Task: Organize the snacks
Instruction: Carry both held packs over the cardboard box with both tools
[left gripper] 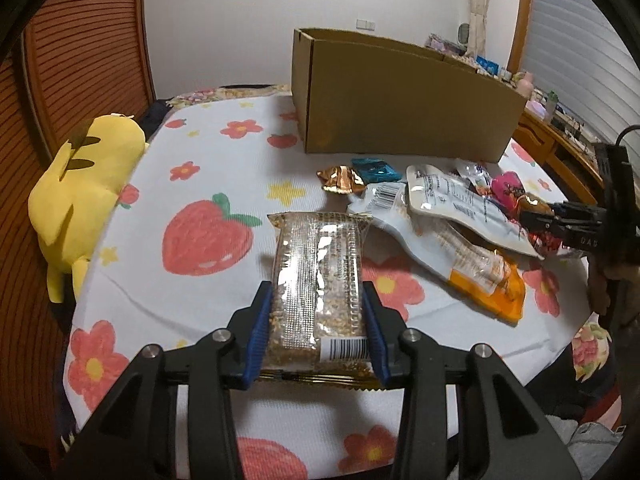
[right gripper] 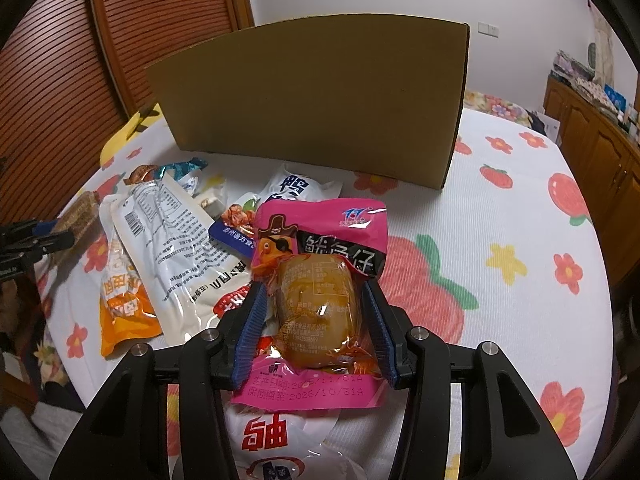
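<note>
My left gripper (left gripper: 317, 300) is shut on a clear-wrapped grain bar (left gripper: 318, 276), held above the flowered bed sheet. My right gripper (right gripper: 314, 292) is shut on a round brown snack in an orange-clear wrapper (right gripper: 318, 312), over a pink squid snack pack (right gripper: 336, 232). A pile of snack packs lies on the sheet: a long white pouch (right gripper: 172, 240), an orange pouch (right gripper: 120, 312), a blue-and-white pack (right gripper: 296, 188). An open cardboard box (left gripper: 400, 100) stands behind the pile; it also shows in the right wrist view (right gripper: 320, 96).
A yellow plush toy (left gripper: 80, 192) lies at the bed's left edge. A gold wrapper (left gripper: 340, 178) and a teal wrapper (left gripper: 376, 170) lie before the box. A wooden louvred door (right gripper: 60, 100) stands left; wooden cabinets (right gripper: 600, 152) stand right.
</note>
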